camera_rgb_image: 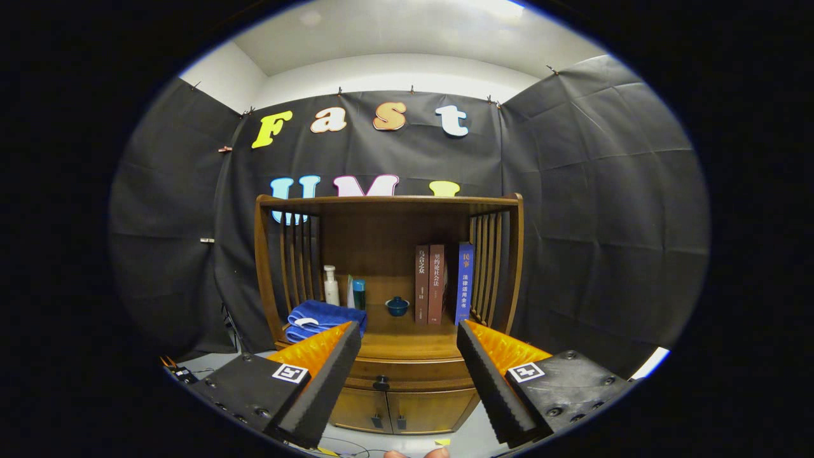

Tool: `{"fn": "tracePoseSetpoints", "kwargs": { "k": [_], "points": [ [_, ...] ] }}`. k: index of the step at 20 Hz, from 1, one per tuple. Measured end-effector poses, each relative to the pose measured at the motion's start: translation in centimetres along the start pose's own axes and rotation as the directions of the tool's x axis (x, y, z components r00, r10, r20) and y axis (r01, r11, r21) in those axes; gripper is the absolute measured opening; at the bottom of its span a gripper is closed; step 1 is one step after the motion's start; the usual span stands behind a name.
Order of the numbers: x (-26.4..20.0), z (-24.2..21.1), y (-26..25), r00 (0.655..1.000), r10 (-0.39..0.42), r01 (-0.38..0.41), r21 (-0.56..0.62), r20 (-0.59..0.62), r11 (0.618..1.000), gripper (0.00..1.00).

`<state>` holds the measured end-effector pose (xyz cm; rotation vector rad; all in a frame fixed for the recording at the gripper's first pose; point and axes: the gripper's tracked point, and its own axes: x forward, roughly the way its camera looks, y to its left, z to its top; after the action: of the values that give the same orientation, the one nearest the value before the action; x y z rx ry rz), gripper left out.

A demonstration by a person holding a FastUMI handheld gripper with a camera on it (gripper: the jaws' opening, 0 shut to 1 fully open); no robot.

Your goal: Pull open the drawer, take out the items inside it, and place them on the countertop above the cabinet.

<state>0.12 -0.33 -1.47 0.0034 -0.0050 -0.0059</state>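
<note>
Hand-held gripper (408, 346) jaws spread wide, nothing between them, at the lower centre of the frame, well short of the cabinet (388, 280). Drawer (407, 371) sits shut in the gap between the fingers (327, 381), dark knob (381, 383) on its front, two small doors (388, 412) below it. Surface (407, 334) above the drawer carries a folded blue towel (321, 318) at left, a white pump bottle (331, 286) and a teal bottle (359, 294) behind it, a small blue lidded pot (397, 306) mid-frame, three upright books (444, 283) to its right. Drawer contents hidden. Fingertips (416, 453) of a person show at the bottom edge.
</note>
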Motion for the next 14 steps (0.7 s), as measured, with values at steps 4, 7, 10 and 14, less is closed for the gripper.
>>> {"fn": "tracePoseSetpoints", "kwargs": {
  "k": [4,7,10,14],
  "points": [
    [1.0,-3.4,0.4,1.0,0.0,0.0,-0.002,0.025,1.0,0.98],
    [2.3,-7.2,0.6,1.0,-0.005,0.005,-0.027,0.006,1.0,0.99],
    [3.6,-10.3,1.0,1.0,-0.006,0.006,-0.005,-0.004,1.0,0.99],
    [7.0,-14.9,2.0,1.0,0.01,-0.01,0.01,-0.011,1.0,0.98]
  ]
}}
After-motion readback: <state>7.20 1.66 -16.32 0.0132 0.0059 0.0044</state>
